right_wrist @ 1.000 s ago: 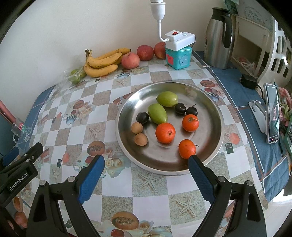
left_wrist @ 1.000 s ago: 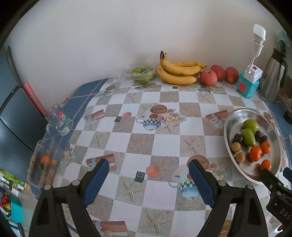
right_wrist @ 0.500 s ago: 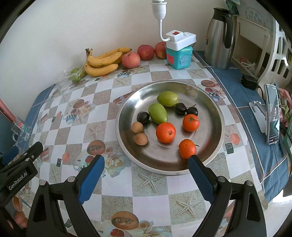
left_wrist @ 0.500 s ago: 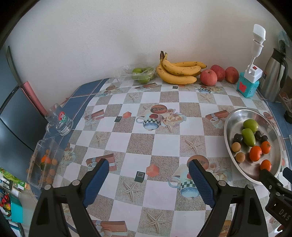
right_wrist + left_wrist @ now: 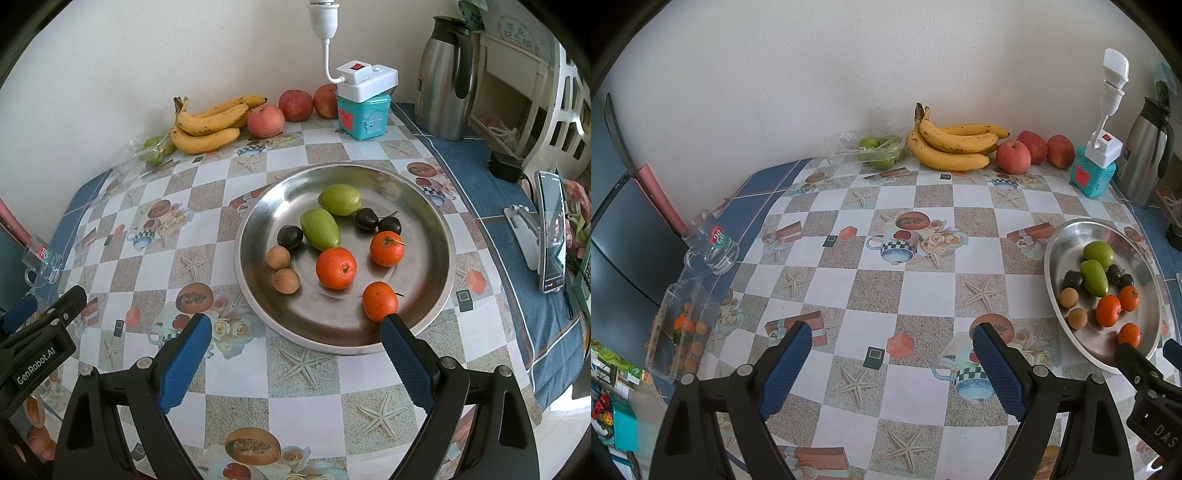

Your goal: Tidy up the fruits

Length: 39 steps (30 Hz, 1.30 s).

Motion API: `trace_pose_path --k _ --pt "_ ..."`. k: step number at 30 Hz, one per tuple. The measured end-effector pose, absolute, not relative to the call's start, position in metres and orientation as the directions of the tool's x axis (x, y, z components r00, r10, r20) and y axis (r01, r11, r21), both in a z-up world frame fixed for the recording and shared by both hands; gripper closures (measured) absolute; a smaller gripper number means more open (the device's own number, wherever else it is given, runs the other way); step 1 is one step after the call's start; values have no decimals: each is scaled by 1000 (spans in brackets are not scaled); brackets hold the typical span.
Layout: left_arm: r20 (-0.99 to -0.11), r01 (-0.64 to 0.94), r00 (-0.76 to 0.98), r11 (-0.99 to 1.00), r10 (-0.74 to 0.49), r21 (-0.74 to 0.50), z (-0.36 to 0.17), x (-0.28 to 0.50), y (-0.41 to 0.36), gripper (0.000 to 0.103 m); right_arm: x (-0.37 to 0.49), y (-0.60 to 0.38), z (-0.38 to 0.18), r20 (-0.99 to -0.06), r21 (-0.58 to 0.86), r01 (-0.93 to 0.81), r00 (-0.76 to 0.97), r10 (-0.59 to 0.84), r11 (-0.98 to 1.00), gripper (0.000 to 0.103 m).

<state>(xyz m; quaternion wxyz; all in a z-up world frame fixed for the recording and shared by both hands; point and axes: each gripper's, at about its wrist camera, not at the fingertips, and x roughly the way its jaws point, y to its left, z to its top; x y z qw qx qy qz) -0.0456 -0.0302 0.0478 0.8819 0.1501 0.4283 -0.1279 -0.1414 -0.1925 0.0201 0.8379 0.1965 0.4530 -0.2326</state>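
Both grippers, left and right, wide open, empty; fruit plate just beyond right.

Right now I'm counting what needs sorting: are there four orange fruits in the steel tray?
No, the steel tray holds three orange fruits, beside two green, three dark and two brown ones.

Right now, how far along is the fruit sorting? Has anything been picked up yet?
It seems barely begun. Nothing is in hand: the left gripper and right gripper both hang open over the table. Small fruits lie mixed in the steel plate: three oranges, including the nearest orange, plus green, dark and brown ones. The bananas and apples sit by the wall. How they should end up grouped is unclear.
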Motion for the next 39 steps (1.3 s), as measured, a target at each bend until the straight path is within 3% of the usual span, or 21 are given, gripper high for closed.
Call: trace_pose_path --k 39 --pt "-778 344 618 929 -111 140 52 -46 -25 12 -141 -191 19 -852 116 567 479 -212 816 10"
